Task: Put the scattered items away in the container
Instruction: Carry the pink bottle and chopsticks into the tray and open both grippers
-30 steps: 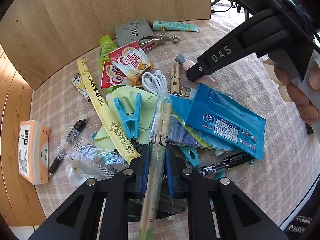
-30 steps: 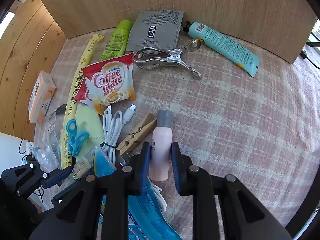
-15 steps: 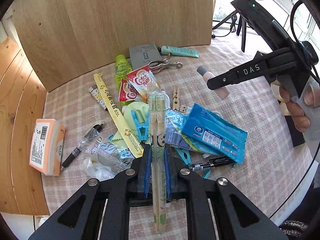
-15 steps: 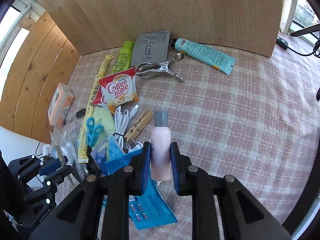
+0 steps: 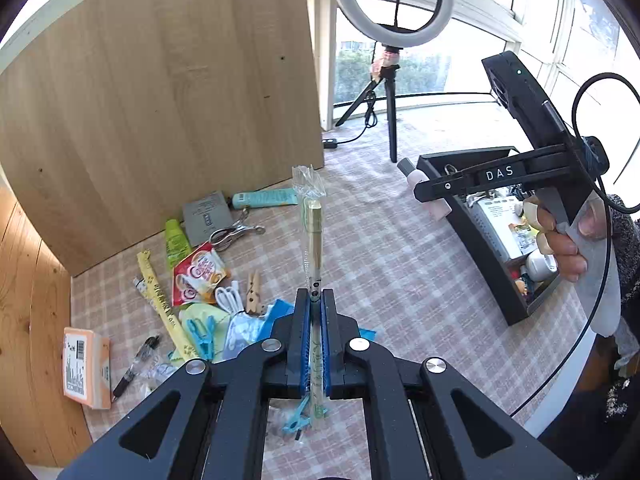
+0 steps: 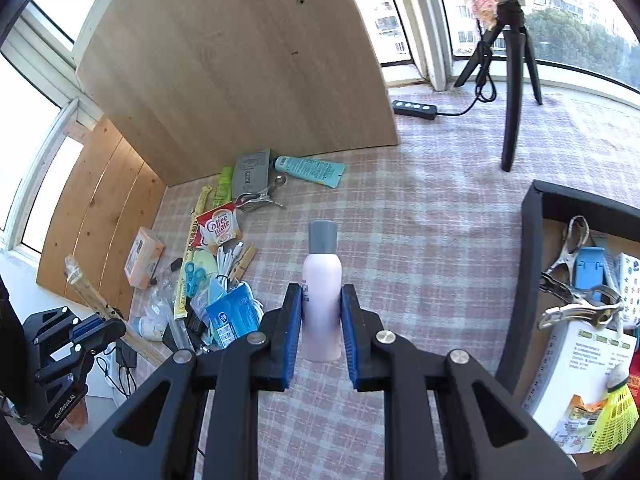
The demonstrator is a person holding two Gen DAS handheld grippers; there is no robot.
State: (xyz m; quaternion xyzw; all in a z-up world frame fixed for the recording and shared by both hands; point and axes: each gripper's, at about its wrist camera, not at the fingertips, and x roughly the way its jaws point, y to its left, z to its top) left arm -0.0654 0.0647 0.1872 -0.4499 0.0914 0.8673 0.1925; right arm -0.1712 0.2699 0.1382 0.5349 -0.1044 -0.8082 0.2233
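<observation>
My left gripper [image 5: 316,296] is shut on a long pair of chopsticks in a clear wrapper [image 5: 313,232], held in the air above the pile of loose items. My right gripper [image 6: 320,292] is shut on a pink bottle with a grey cap [image 6: 322,276], also off the cloth. The black container [image 6: 528,260] stands to the right of it and holds metal clips, a blue clip, a white box and a shuttlecock. In the left wrist view the right gripper [image 5: 424,196] and its bottle [image 5: 416,178] hang by the container's [image 5: 480,240] near wall, with a hand on the handle.
The pile lies on a checked cloth: Coffee mate sachets [image 5: 198,274], a blue tissue pack [image 6: 234,314], an orange box [image 5: 86,368], a teal tube [image 6: 310,168], a metal clip [image 6: 258,200]. A wooden board [image 5: 160,120] stands behind; a ring light tripod [image 5: 390,120] stands at the back.
Both grippers have risen from the pile with their loads. The right one has carried the pink bottle rightward, and the black container has come into view.
</observation>
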